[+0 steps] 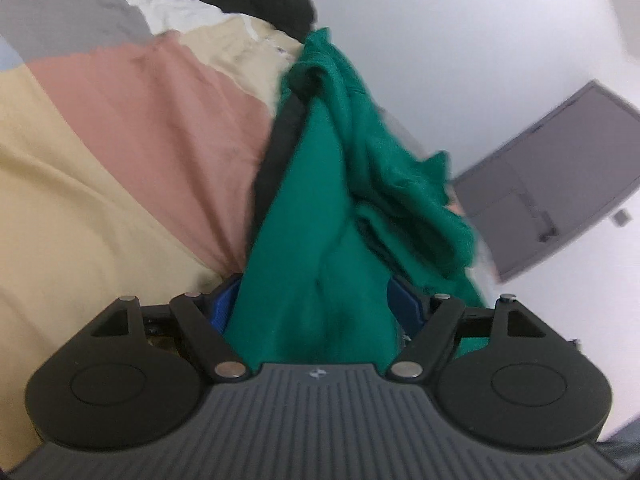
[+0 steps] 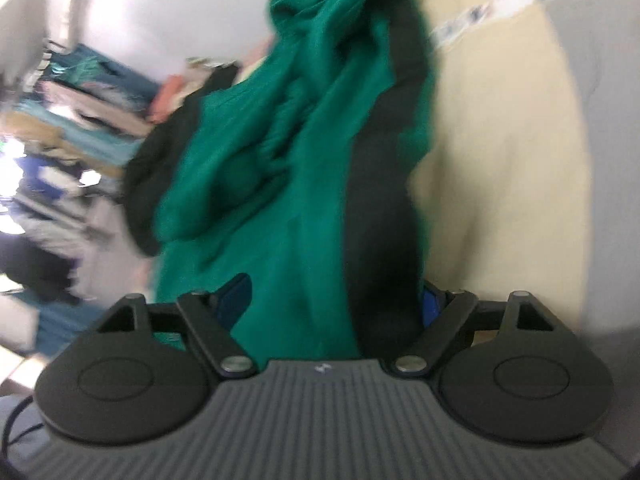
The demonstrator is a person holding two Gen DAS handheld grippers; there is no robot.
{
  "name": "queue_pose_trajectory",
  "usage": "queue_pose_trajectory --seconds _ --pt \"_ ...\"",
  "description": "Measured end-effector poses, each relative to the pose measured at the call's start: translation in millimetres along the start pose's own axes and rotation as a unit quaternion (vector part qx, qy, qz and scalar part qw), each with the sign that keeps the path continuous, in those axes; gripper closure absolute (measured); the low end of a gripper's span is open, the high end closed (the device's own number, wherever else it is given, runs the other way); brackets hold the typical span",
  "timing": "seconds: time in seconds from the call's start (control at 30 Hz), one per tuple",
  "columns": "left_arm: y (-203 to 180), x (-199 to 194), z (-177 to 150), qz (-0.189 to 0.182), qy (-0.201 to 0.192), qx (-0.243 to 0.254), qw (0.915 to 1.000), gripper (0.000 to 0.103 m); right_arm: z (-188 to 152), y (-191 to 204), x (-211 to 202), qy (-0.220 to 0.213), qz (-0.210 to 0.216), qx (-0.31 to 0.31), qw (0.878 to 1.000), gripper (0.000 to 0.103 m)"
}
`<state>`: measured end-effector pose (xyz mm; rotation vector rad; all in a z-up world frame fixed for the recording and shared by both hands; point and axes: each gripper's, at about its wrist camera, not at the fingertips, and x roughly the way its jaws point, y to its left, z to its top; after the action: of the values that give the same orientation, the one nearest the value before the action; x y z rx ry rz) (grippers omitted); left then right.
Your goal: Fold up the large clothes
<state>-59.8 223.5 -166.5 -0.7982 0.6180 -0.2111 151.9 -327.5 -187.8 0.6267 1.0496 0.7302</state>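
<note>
- Bedspread (image 1: 120,128), the biggest thing in view: wide bands of cream, pink and grey; it fills the left of the left wrist view and shows as a cream ground behind the garment in the right wrist view; looks like the surface to fold on.
- Green garment (image 1: 320,208), w/ a black stripe or trim down one side: bunched and hanging in the air betw. both tools, above the bedspread, not laid flat; same garment seen in the right wrist view (image 2: 288,184).
- Handling, my guess: soft, knit-like, limp, fairly bulky; light enough to lift but will sag and twist, won't hold a shape; not slippery, not fragile; best taken at seams, hem corners or shoulders so it spreads flat when lowered.
- Left gripper (image 1: 316,300): blue fingers clamped w/ green cloth filling the gap betw. them; cloth drapes over the tool body.
- Right gripper (image 2: 332,300): likewise closed on a thick wad, green plus the black stripe, betw. its blue fingers.
- Hard to tell: right wrist view is motion-blurred; which part of the garment each tool has (sleeve, hem, collar) can't be made out; fingertips are buried in cloth; clutter of clothes at left of that view is too smeared to name.
</note>
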Motion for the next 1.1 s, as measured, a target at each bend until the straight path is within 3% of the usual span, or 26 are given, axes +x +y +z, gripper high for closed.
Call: queue_pose_trajectory --seconds 0.1,0.2,0.3,0.4,0.5,0.6,0.63,0.7,0.77,0.83,0.97,1.1 --pt "7.2 -6.8 -0.6 -0.059 0.023 -0.027 0.9976 0.024 -12.0 10.6 3.6 0.021 0.017 -0.024 0.999 0.019" --pt "-6.1 -18.0 -1.5 -0.080 0.014 0.006 0.9967 0.024 -16.9 20.5 5.5 0.033 0.044 -0.033 0.998 0.019" --pt "-5.5 -12.2 -3.5 -0.050 0.030 -0.005 0.9983 0.024 -17.1 27.6 5.2 0.019 0.054 -0.040 0.998 0.019" --pt "-8.0 -0.3 -9.9 -0.012 0.038 -0.003 0.9992 0.024 -13.1 24.0 22.2 0.037 -0.010 -0.018 0.999 0.022" --pt "-25.0 6.0 -18.9 -0.018 0.037 0.036 0.9985 0.025 -15.1 26.8 34.8 0.047 -0.030 -0.022 0.998 0.026" --pt "-32.0 13.3 -19.2 0.005 0.048 0.035 0.9982 0.025 -19.9 43.4 43.9 0.056 -0.043 -0.046 0.996 0.033" --pt "-32.5 14.6 -18.4 0.017 0.051 0.035 0.9979 0.033 -22.6 49.5 45.2 0.060 -0.046 -0.060 0.995 0.037" --pt "-34.7 17.9 -18.2 0.056 0.056 0.038 0.9961 0.054 -21.5 50.0 43.1 0.059 -0.064 -0.066 0.994 0.067" --pt "-33.7 14.0 -16.6 0.080 0.058 0.034 0.9945 0.082 -18.0 46.3 35.6 0.050 -0.055 -0.052 0.996 0.075" --pt "-31.9 4.3 -11.4 0.082 0.046 0.018 0.9954 0.090 -16.3 51.3 24.8 0.029 -0.047 -0.057 0.997 0.080" --pt "-42.7 -25.8 4.5 0.030 0.002 0.007 0.9995 0.093 -6.0 73.5 -6.6 -0.031 -0.013 -0.069 0.997 0.084" --pt "-56.7 -50.5 33.2 -0.018 -0.042 -0.028 0.9985 0.094 12.4 95.3 -24.7 -0.072 0.019 -0.063 0.995 0.085"
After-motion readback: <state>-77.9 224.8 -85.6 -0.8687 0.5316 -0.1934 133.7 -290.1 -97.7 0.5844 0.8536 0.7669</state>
